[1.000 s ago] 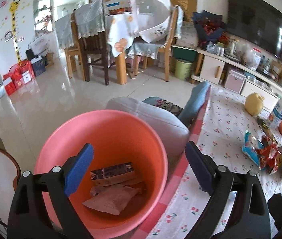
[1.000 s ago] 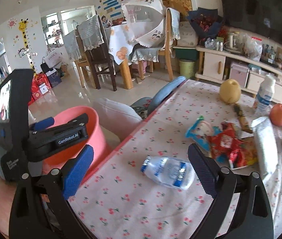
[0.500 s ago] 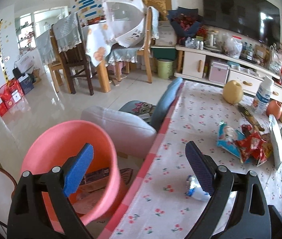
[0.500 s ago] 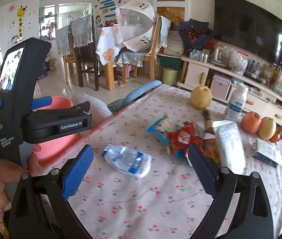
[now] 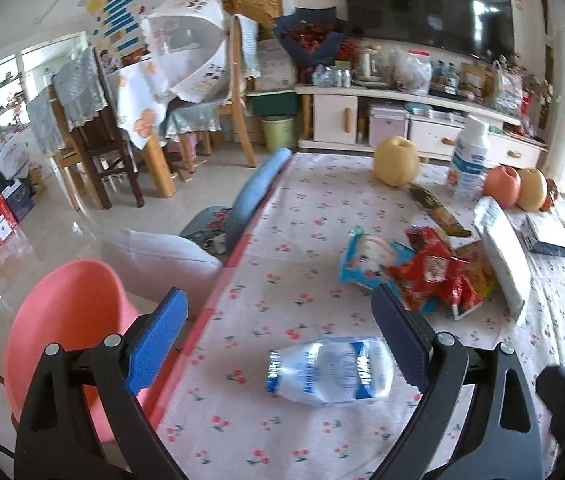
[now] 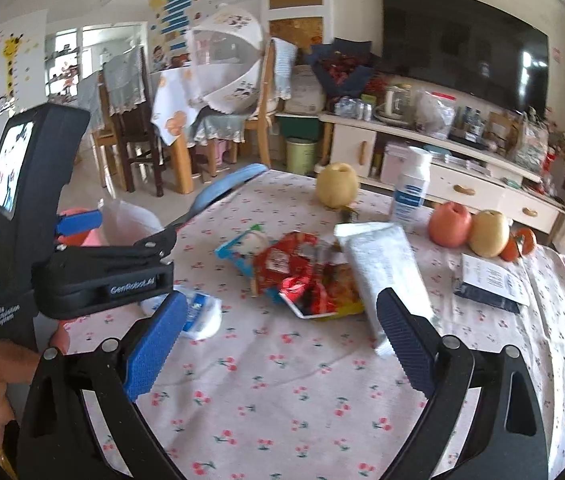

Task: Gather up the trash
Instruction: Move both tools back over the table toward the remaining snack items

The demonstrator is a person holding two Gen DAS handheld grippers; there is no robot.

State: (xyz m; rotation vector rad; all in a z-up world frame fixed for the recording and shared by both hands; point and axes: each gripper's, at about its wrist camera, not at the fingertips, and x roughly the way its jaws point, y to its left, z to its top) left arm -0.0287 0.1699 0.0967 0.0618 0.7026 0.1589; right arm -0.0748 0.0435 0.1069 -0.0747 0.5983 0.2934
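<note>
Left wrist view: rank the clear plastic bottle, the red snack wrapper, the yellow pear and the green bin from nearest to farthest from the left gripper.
1. Clear plastic bottle, lying on its side between the open fingers of the left gripper.
2. Red snack wrapper, mid-table, to the right.
3. Yellow pear, at the table's far end.
4. Green bin, on the floor beyond the table.

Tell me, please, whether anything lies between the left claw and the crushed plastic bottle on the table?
Nothing visible does. The left claw is open above bare tablecloth, with the crushed plastic bottle lying just ahead between its fingers. The snack wrappers lie further back.
</note>
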